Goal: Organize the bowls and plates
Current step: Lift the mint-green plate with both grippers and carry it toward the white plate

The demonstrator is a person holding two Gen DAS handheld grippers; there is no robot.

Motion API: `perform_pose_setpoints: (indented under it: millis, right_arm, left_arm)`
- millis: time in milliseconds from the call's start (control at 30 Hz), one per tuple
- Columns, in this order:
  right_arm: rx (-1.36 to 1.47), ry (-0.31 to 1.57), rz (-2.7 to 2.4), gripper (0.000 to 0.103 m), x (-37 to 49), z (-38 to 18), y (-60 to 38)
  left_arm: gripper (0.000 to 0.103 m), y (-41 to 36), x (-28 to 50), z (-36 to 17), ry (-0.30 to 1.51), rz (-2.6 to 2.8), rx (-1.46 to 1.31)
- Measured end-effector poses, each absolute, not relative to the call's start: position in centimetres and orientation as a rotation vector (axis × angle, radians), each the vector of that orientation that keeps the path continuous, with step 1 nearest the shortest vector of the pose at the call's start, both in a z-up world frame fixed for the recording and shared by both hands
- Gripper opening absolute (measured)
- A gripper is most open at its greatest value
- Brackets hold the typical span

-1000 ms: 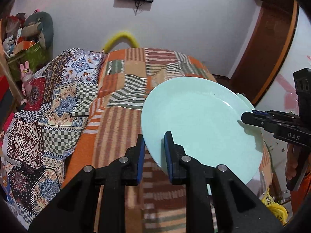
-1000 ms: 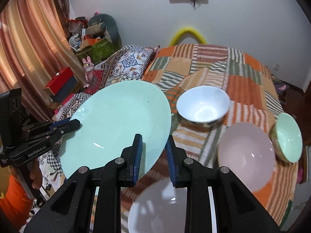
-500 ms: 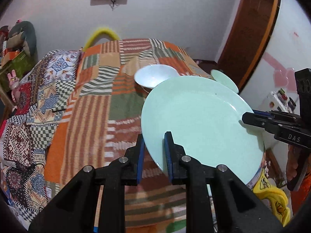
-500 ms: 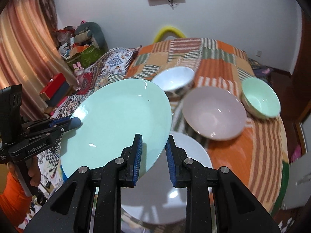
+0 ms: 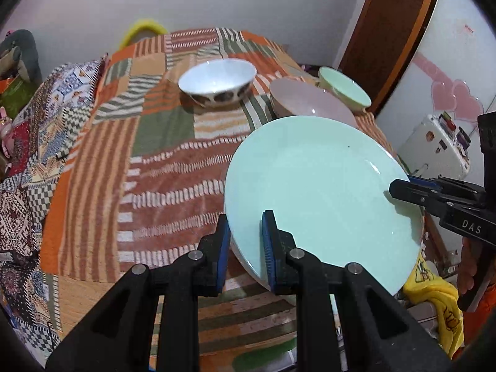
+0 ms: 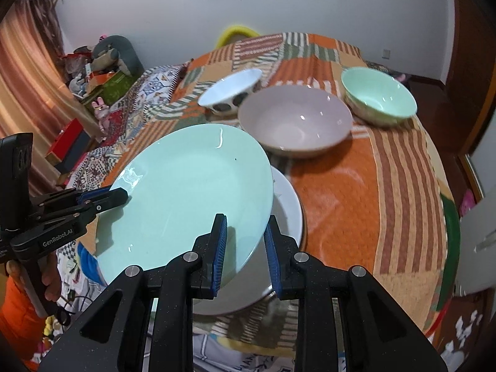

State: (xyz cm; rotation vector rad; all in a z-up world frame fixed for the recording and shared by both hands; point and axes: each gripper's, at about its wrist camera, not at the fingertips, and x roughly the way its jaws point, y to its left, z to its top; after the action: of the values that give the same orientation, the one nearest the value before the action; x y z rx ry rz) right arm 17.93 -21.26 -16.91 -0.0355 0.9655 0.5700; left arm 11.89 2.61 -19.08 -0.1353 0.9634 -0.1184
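Note:
A mint green plate hangs tilted above the patchwork-covered surface, held at two opposite rims. My left gripper is shut on its near-left rim, and it shows at the left of the right wrist view. My right gripper is shut on the opposite rim, and the left wrist view has it at the right. A white plate lies partly under the green one. Beyond stand a pink bowl, a green bowl and a white patterned bowl.
A brown door and a white appliance stand off the right edge of the surface. A yellow cloth lies low beside it. A red box and stuffed toys sit by the curtain on the left.
Both grippers have carried the green plate sideways and lower, toward the bowls. The three bowls now show in the left wrist view, and the white plate lies beneath the green one.

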Motion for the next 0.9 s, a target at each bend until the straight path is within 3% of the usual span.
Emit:
perform_pose_setpoints:
  millis: [900]
  right_arm:
    - [-0.115,1.006,0.499,0.025,18.3,-19.8,-21.4]
  left_arm:
    - [0.022,1.0,14.0,-22.8,1.037,-0.114,-0.092]
